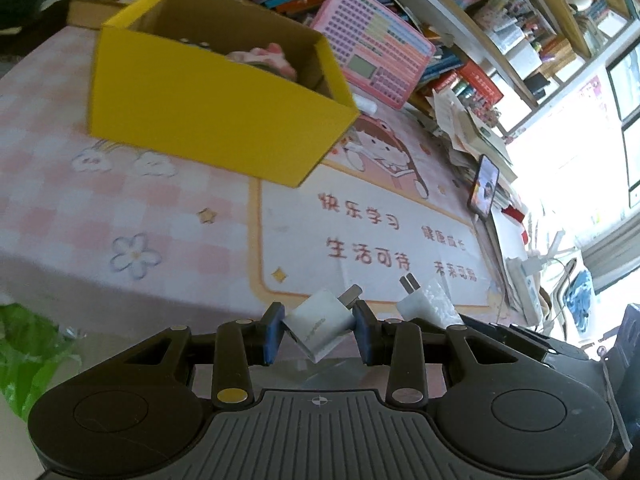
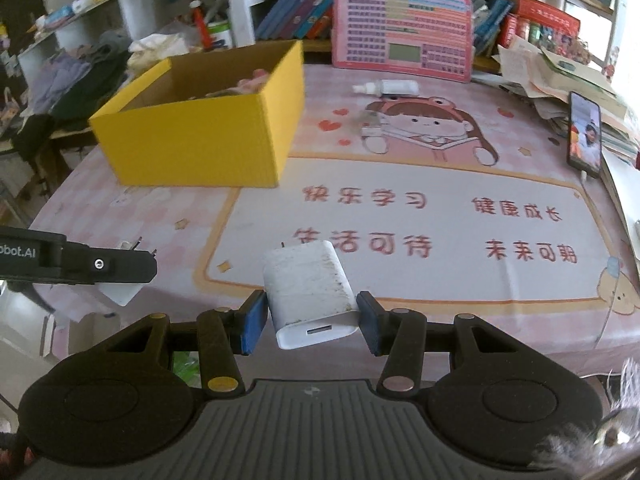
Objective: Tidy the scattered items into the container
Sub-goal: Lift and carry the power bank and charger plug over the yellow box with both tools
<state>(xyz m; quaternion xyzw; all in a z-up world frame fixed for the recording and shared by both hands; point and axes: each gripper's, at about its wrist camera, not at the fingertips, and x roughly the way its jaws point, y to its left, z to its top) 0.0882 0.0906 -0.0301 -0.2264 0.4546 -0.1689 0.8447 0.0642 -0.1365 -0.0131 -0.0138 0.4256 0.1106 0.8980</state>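
- The left gripper (image 1: 318, 330) squeezes a small white charger (image 1: 318, 330) between its two blue pads; the charger sits tilted, with its metal prongs poking up and to the right
- The right gripper (image 2: 310, 322) has a bigger white charger (image 2: 308, 294) between its pads, plug hole facing back at the camera; both pads sit right at its sides, but I cannot tell if they press it or just sit next to it
- The yellow box (image 2: 200, 140) is ahead and to the left of the right gripper, well apart from it; from the left gripper it is ahead and up, a bit left
- Some pink things already lie inside the box
- A little white bottle (image 2: 386, 87) lies far ahead, past the box, on the pink desk mat (image 2: 400, 216)
- Both chargers look hard, smooth and light, so I think they could slip or twist
- The best place to hold them is on the flat sides, near the middle, not by the thin prongs
- The tilted one looks held near its corners, so it may turn when lifted over the box
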